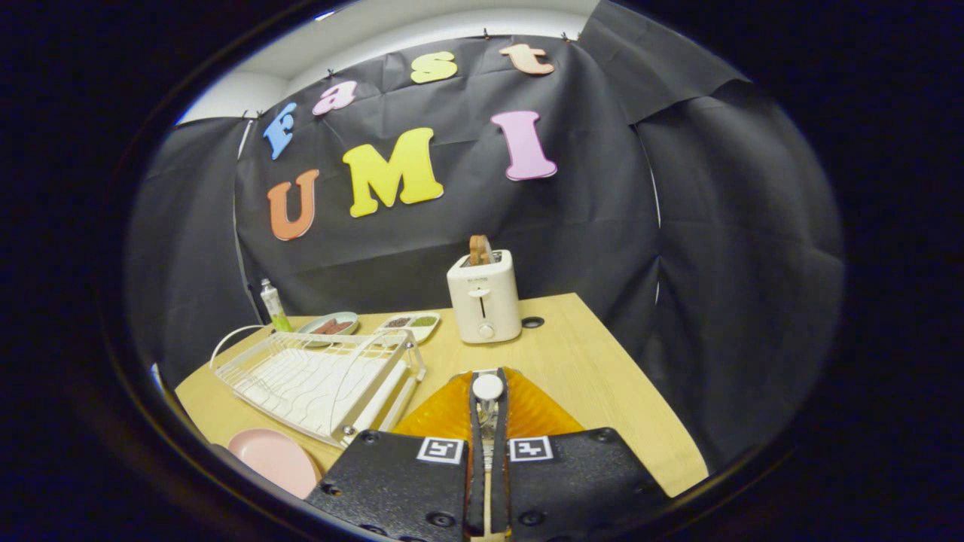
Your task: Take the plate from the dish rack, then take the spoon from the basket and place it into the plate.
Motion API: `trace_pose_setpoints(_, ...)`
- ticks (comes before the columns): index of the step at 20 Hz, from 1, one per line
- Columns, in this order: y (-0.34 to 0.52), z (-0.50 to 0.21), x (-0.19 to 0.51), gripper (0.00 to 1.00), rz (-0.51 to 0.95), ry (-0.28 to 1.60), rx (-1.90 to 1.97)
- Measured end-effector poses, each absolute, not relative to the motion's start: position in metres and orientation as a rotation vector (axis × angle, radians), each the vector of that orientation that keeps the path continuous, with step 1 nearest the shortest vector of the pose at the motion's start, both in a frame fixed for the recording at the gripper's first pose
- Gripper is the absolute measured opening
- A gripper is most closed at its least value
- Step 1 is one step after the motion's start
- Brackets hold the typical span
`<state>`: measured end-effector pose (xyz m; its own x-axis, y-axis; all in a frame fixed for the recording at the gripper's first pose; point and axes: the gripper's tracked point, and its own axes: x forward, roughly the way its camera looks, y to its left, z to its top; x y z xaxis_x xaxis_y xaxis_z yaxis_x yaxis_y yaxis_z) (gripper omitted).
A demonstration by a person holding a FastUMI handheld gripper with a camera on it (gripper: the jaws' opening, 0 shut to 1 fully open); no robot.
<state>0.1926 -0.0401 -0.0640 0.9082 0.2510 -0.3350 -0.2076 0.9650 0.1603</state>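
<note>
My gripper (488,376) is shut on a spoon (487,387). The spoon's white rounded end sticks out at the fingertips and its thin handle runs back between the two fingers. A pink plate (275,458) lies flat on the wooden table (587,376), low to the left of the fingers. Just behind the plate stands the white wire dish rack (316,376), with nothing in its slots. The gripper is raised above the table, to the right of both rack and plate.
A white toaster (483,297) with a slice of bread in it stands beyond the fingers at the table's back. Two small dishes of food (329,325) (413,324) and a green-capped tube (274,305) sit behind the rack. A black hole (532,322) is in the tabletop beside the toaster.
</note>
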Motion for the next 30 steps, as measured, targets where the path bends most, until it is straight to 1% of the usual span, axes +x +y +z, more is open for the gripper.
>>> trace_pose_setpoints(5,-0.049,-0.017,0.174,0.08,0.222,0.318,0.141)
trace_pose_setpoints(8,-0.047,0.02,0.154,0.08,0.239,0.28,0.169)
trace_pose_setpoints(11,-0.029,0.051,0.128,0.08,0.297,0.266,0.18)
trace_pose_setpoints(15,0.012,0.072,0.091,0.08,0.414,0.288,0.164)
trace_pose_setpoints(19,0.059,0.063,0.063,0.08,0.528,0.332,0.116)
trace_pose_setpoints(23,0.098,0.043,0.046,0.09,0.609,0.387,0.056)
trace_pose_setpoints(30,0.154,-0.026,0.019,0.09,0.735,0.547,-0.005)
